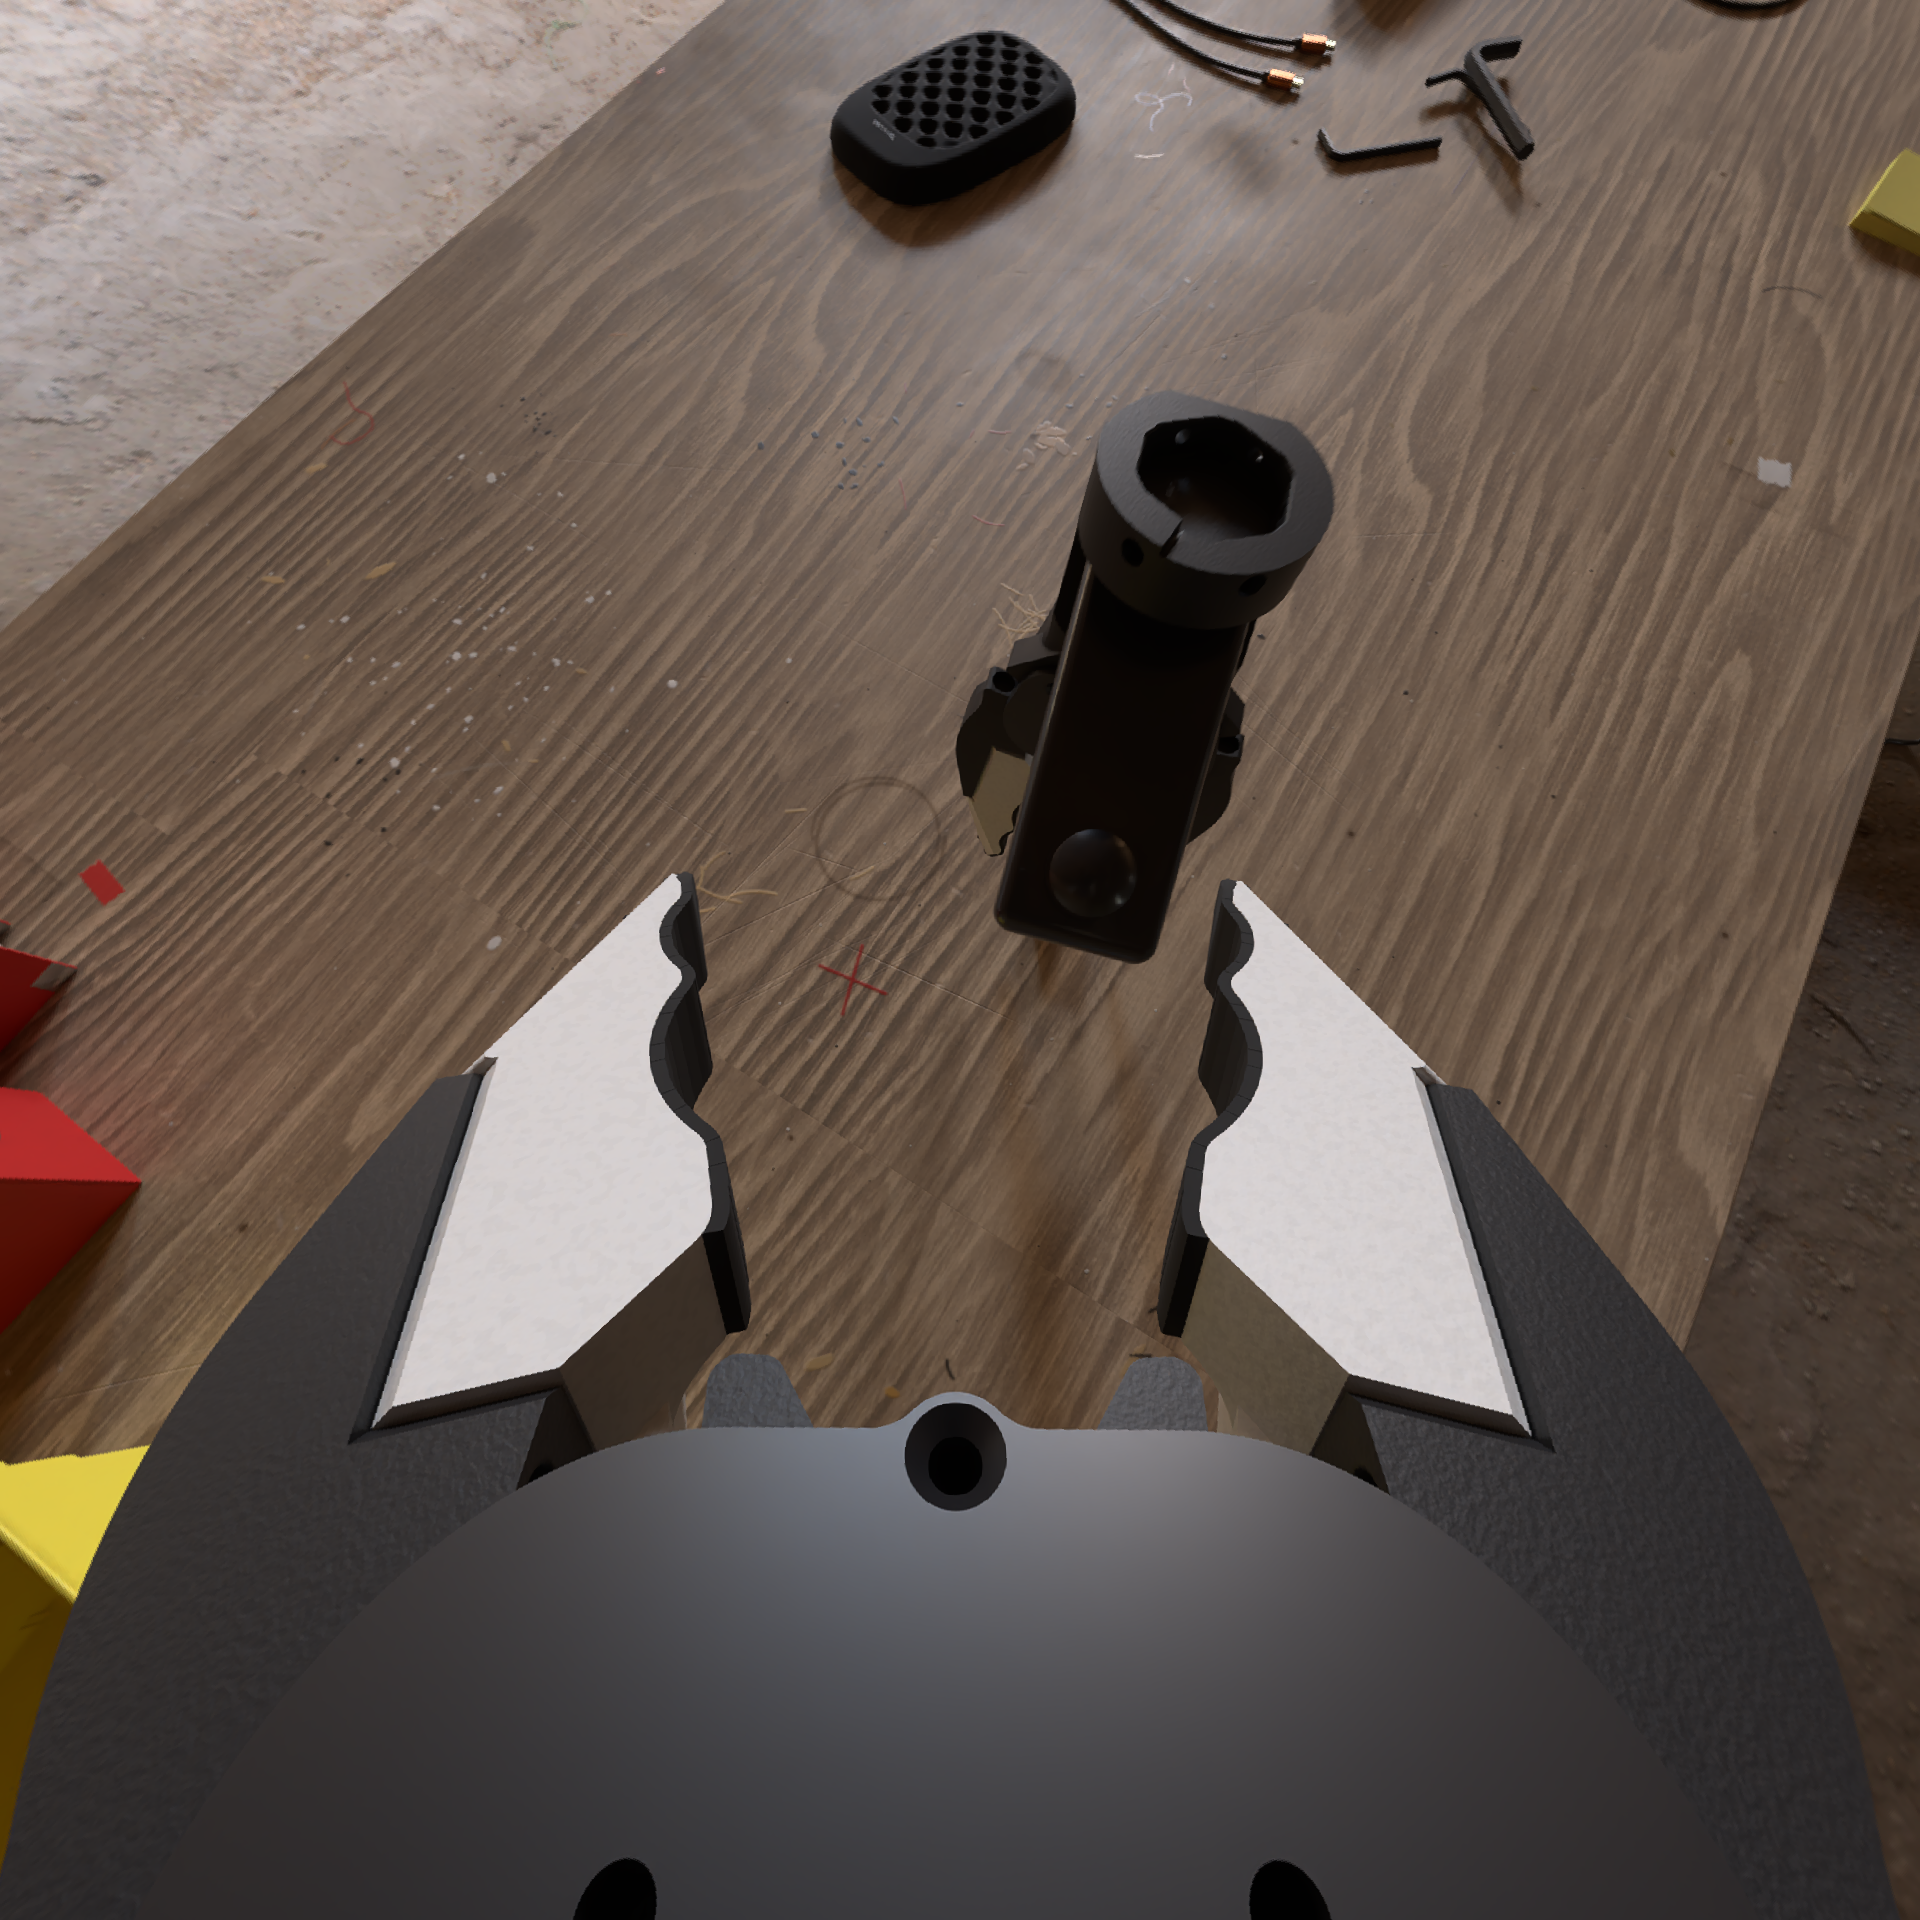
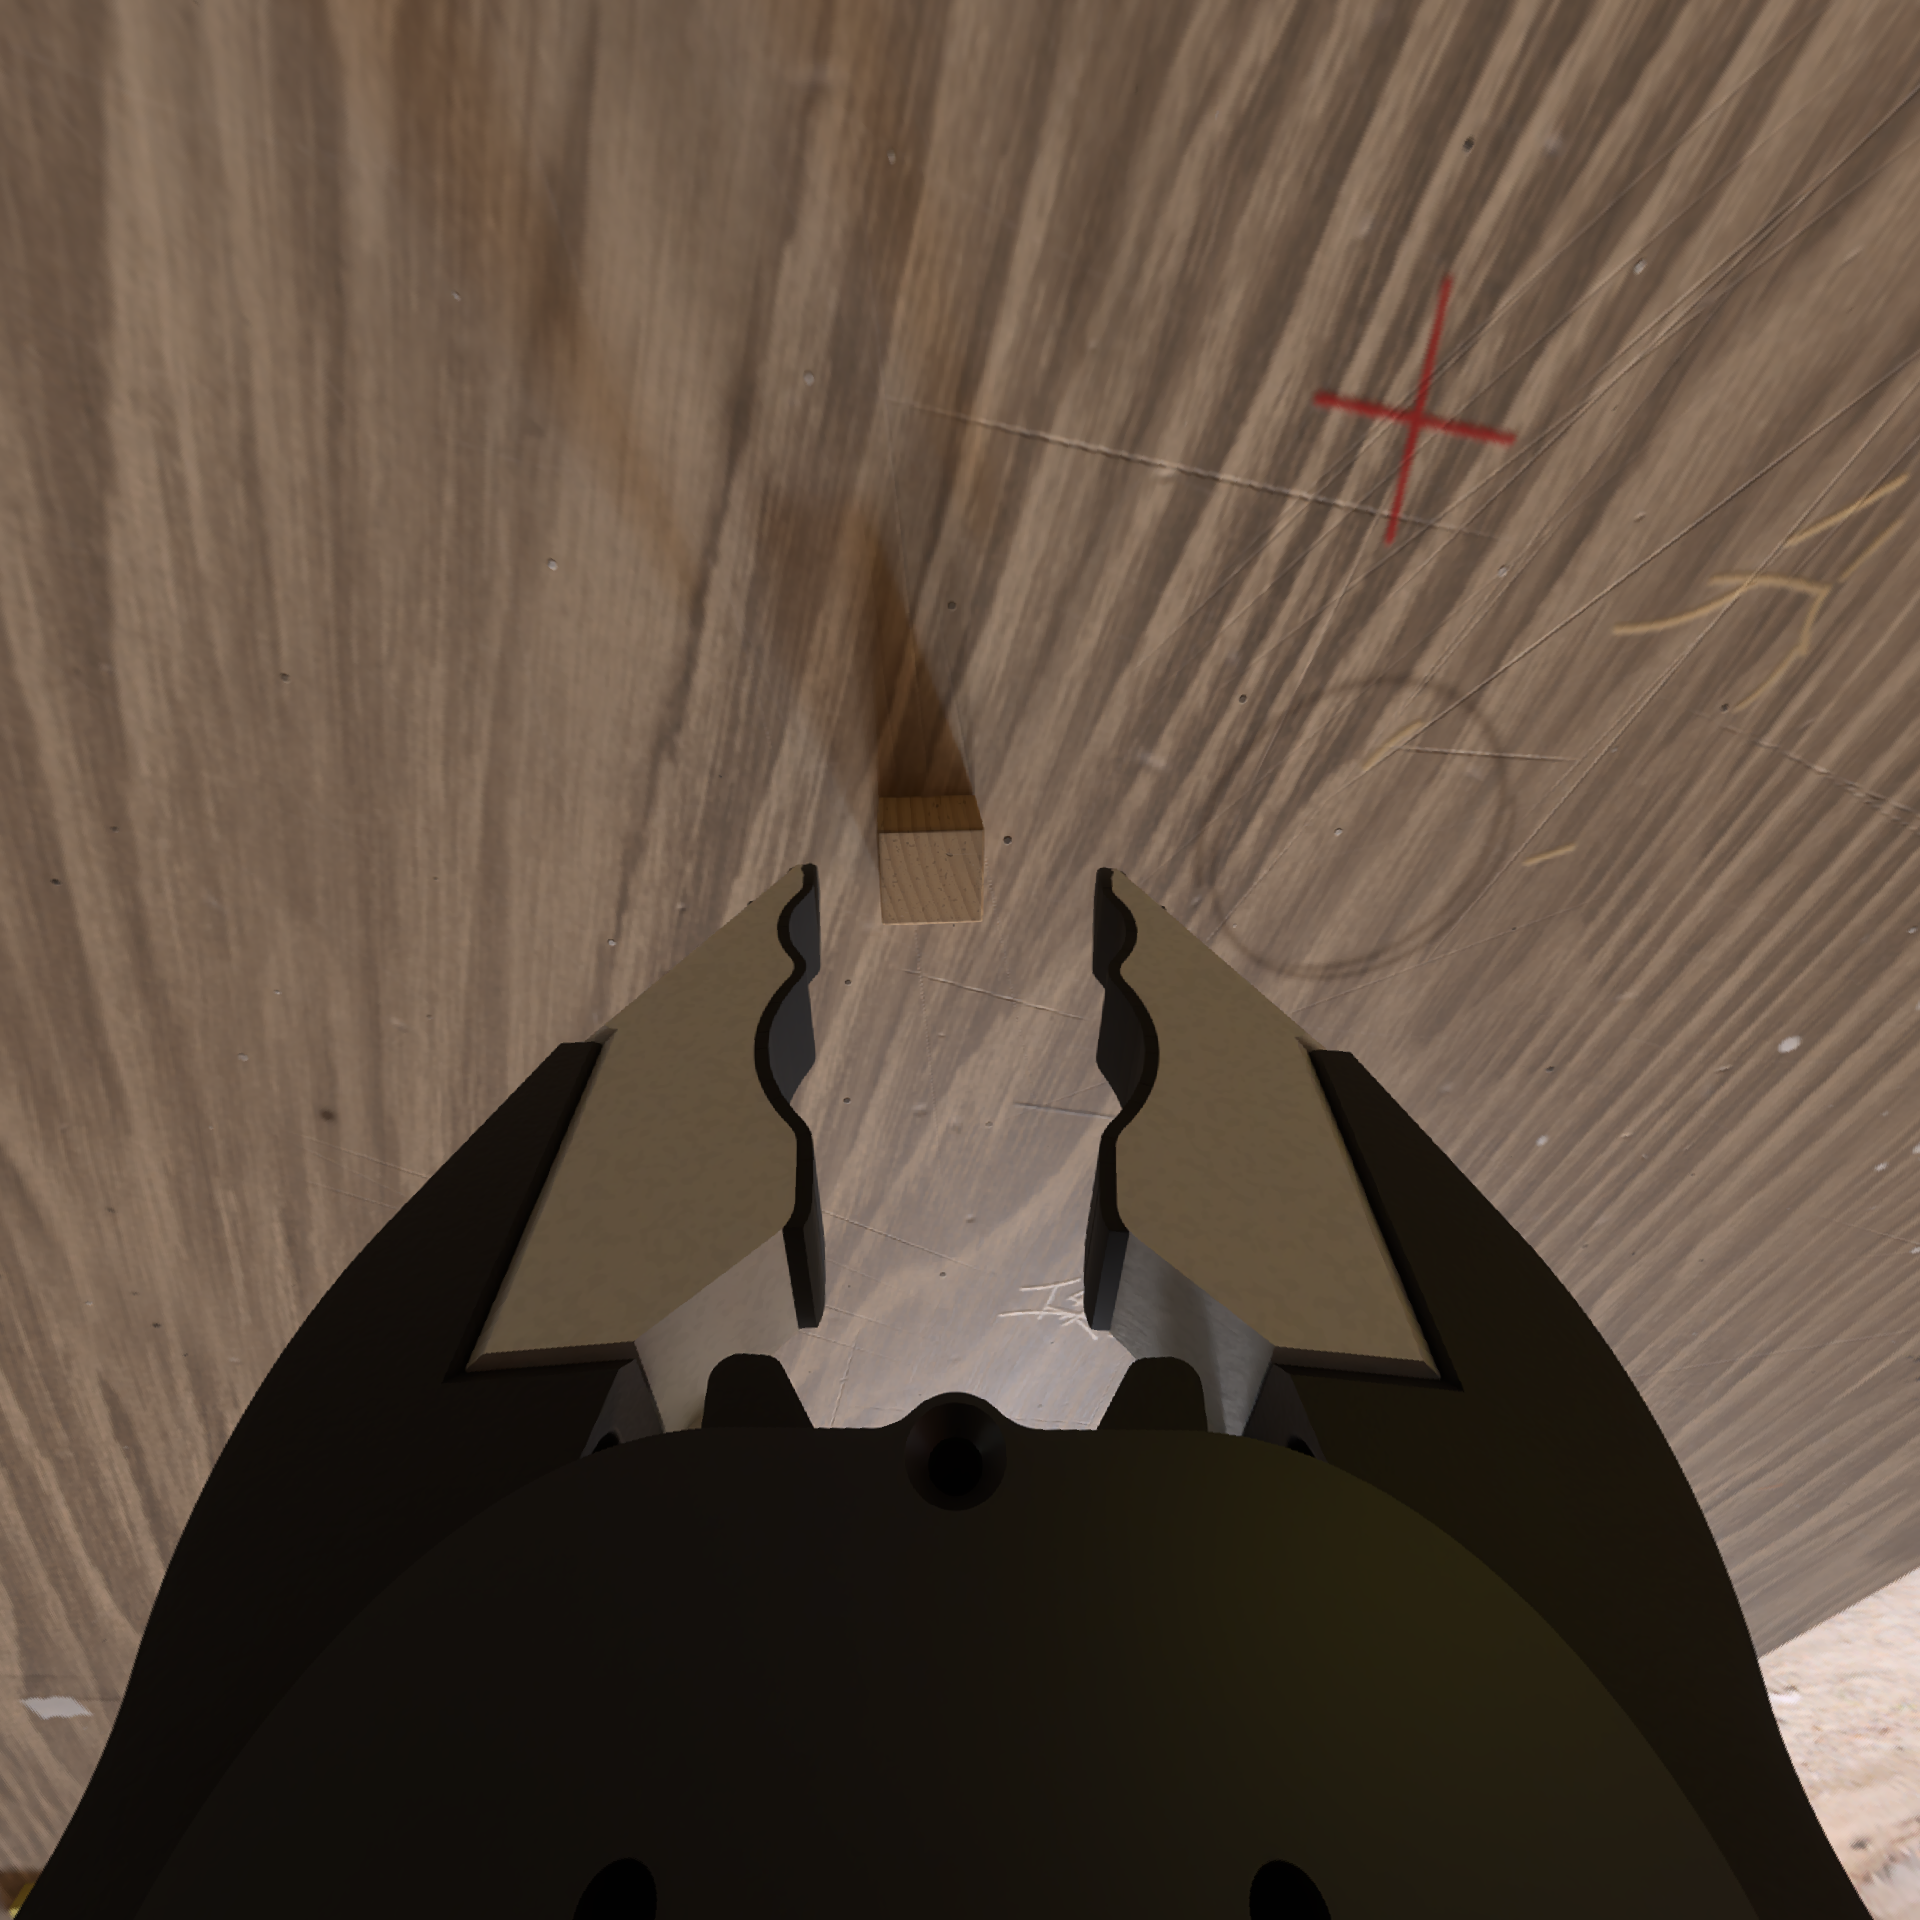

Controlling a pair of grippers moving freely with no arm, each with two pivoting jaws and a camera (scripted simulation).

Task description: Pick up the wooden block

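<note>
The wooden block (image 2: 930, 873) is small and light tan. In the right wrist view its square face sits just past my fingertips, a little left of the middle of the gap. My right gripper (image 2: 956, 878) is open and empty, pointing down at the wooden table (image 2: 416, 520). It does not touch the block. In the left wrist view the right gripper (image 1: 1132, 707) shows as a black body standing over the table, and the block is hidden there. My left gripper (image 1: 958, 885) is open and empty, above the table and short of the right gripper.
A black perforated pad (image 1: 951, 114), hex keys (image 1: 1382, 145) and cables (image 1: 1247, 52) lie at the far end. Red blocks (image 1: 52, 1195) and a yellow block (image 1: 42, 1538) are at the left, another yellow block (image 1: 1891, 208) is far right. The table edge (image 1: 1818, 831) runs along the right.
</note>
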